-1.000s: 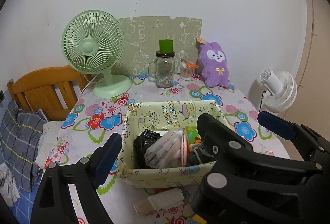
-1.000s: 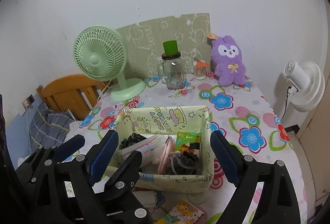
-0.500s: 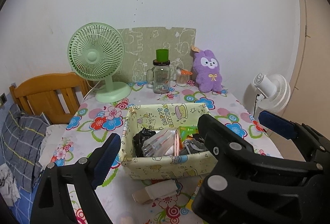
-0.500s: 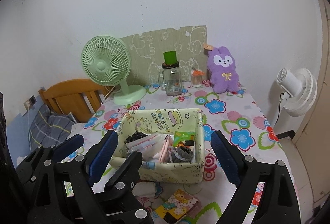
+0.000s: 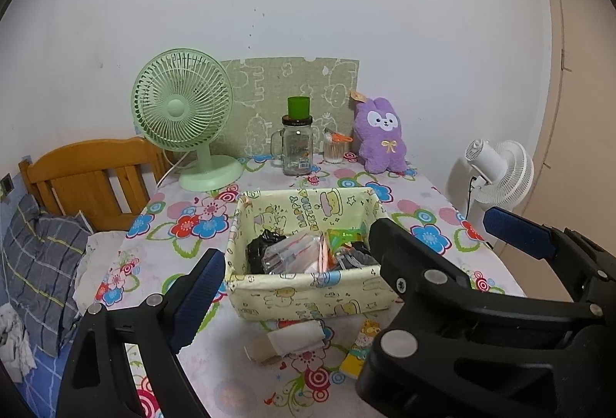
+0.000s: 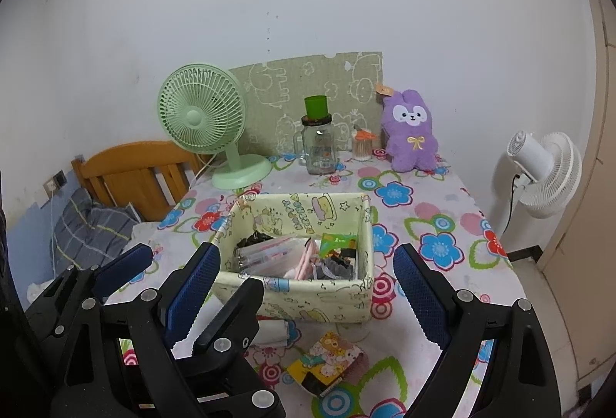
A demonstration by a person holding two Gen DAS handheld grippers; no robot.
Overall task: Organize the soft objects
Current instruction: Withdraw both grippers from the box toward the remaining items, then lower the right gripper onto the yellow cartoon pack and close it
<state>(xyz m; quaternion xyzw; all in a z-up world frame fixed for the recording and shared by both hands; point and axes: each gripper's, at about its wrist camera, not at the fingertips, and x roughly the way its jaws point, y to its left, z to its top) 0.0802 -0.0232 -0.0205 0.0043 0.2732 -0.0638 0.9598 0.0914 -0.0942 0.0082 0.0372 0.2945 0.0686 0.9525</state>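
Note:
A pale yellow fabric basket [image 5: 308,296] [image 6: 292,296] stands mid-table on the flowered cloth. It holds a black bundle [image 5: 261,248], clear packets [image 6: 265,254], a pink item and a grey pouch [image 6: 335,268]. A rolled white and beige sock [image 5: 287,341] lies in front of the basket, next to a cartoon-print pouch [image 6: 327,362]. A purple plush rabbit [image 5: 381,137] [image 6: 410,131] sits at the back by the wall. My left gripper [image 5: 354,256] is open and empty above the near table edge. My right gripper [image 6: 308,287] is open and empty beside it, its left finger [image 5: 516,237] showing in the left wrist view.
A green desk fan [image 5: 184,117], a glass jar with a green cup on it [image 5: 296,144] and a cotton-swab holder [image 5: 335,148] stand at the back. A wooden headboard [image 5: 88,175] and grey bedding [image 5: 38,264] are left. A white floor fan [image 6: 546,171] stands right.
Both grippers have pulled back and up from the basket. The basket looks smaller, and the sock and the pouch in front of it have come into view. Both grippers stay open.

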